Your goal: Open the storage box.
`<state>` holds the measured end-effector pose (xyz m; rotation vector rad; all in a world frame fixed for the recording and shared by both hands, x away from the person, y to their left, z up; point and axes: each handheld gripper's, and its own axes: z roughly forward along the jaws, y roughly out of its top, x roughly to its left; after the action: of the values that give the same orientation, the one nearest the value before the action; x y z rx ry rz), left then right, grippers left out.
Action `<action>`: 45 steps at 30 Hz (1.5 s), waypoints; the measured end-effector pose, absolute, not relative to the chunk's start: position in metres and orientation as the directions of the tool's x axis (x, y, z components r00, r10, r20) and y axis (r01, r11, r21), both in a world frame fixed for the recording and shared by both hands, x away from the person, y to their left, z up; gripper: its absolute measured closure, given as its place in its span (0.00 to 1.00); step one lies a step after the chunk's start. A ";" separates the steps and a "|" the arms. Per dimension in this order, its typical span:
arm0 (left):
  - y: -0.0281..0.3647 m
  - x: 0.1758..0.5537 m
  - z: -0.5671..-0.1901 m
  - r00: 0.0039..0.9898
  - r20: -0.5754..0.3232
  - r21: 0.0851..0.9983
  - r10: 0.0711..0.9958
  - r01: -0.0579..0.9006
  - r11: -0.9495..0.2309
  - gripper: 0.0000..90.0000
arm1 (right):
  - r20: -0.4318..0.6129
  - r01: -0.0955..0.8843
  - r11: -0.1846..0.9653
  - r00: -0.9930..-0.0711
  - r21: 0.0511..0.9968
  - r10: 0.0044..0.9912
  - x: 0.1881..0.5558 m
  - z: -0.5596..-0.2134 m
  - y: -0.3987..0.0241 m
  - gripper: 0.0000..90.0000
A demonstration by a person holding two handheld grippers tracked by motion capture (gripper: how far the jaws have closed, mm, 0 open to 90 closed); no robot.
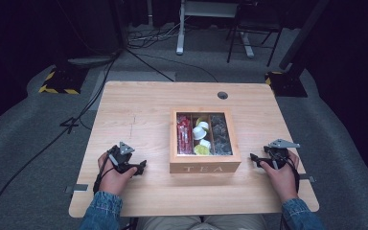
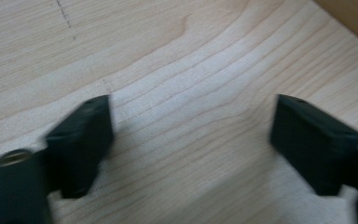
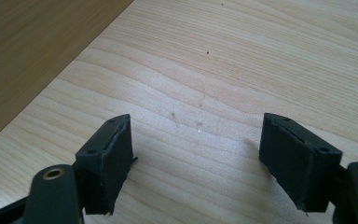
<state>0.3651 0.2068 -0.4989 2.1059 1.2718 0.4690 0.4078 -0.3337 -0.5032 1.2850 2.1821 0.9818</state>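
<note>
A wooden box (image 1: pixel 205 167) marked TEA stands in the middle of the table, its lid shut with a clear window. Through the window I see red packets (image 1: pixel 184 134) at the left, white and yellow pods (image 1: pixel 201 134) in the middle and dark packets (image 1: pixel 220 134) at the right. My left gripper (image 1: pixel 141 167) rests on the table left of the box, open and holding nothing; its jaws stand wide apart in the left gripper view (image 2: pixel 191 144). My right gripper (image 1: pixel 255 159) lies right of the box, open too, with bare wood between its jaws (image 3: pixel 196 149).
The light wooden table (image 1: pixel 139 110) has a round cable hole (image 1: pixel 223 95) near its far edge. A side of the box (image 3: pixel 32 51) runs along the upper left of the right gripper view. Beyond the table are grey carpet, cables and stand feet.
</note>
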 end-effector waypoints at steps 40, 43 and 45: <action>0.149 0.328 -0.413 0.686 -0.086 0.791 0.723 0.488 -0.369 0.31 | -0.004 0.569 0.337 -0.506 0.750 0.862 0.407 -0.503 -0.334 0.28; 0.143 0.328 -0.419 0.693 -0.090 0.799 0.715 0.479 -0.364 0.32 | -0.003 0.569 0.338 -0.507 0.750 0.862 0.407 -0.503 -0.334 0.28; 0.141 0.328 -0.420 0.696 -0.091 0.799 0.712 0.478 -0.365 0.32 | -0.003 0.569 0.338 -0.507 0.749 0.862 0.407 -0.503 -0.334 0.29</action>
<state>0.3282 0.1414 -0.4203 2.0334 0.9113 0.3409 0.4069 -0.3340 -0.5032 1.2593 2.2069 0.9925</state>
